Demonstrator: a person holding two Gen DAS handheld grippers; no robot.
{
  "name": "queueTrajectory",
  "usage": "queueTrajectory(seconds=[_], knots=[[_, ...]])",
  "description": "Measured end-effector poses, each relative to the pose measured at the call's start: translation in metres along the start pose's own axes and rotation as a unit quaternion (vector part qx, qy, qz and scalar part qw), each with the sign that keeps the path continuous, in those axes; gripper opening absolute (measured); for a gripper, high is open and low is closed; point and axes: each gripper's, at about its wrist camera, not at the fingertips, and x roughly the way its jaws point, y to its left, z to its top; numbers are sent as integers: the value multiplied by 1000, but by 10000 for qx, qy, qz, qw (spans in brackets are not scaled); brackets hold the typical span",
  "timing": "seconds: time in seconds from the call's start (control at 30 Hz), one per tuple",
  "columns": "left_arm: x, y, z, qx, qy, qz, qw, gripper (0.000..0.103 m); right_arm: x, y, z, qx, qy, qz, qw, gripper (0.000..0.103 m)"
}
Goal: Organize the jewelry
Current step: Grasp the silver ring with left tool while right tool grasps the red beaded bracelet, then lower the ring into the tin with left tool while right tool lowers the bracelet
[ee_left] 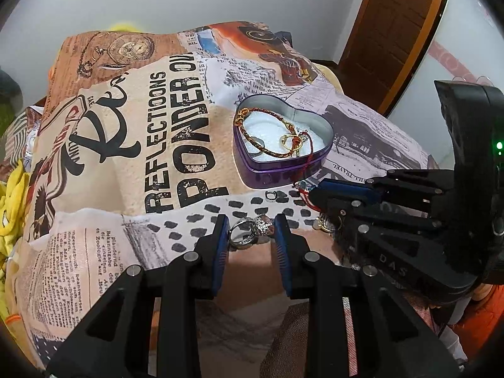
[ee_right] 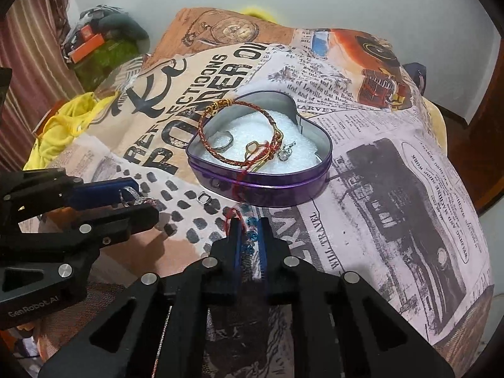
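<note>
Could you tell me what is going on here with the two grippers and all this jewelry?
A person is sorting jewelry into a purple heart-shaped tin on a newspaper-print cloth. The left gripper holds a sparkly silver ring between its pads. The right gripper is shut on a red-corded piece with blue beads, just in front of the tin. A braided red-and-gold bracelet, a band ring and a few small pieces already lie in the tin; one small clasp sits on the cloth.
</note>
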Motion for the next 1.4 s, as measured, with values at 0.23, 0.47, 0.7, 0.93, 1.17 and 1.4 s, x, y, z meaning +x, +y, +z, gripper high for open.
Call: queueTrajectory(seconds=[0.23, 0.47, 0.7, 0.93, 1.17, 1.4], knots=[[-7, -2, 1, 18, -46, 42, 10000, 28, -11, -3, 0, 83, -139, -11, 9999, 7], [-18, -6, 6, 47, -152, 80, 9998, 28, -38, -8, 4, 172, -484, -18, 9987, 7], [-29, -10, 13, 60, -266, 86, 9996, 28, -66, -11, 13, 212, -875, -55, 9959, 7], [-40, -10, 23, 67, -435, 110, 9990, 28, -87, -12, 25, 231, -1232, -80, 9921, 7], [-43, -10, 36, 87, -569, 133, 9983, 28, -96, -14, 37, 233, -1483, -86, 9886, 7], [-41, -11, 49, 139, -656, 146, 9976, 28, -98, -17, 48, 248, -1633, -77, 9862, 7]])
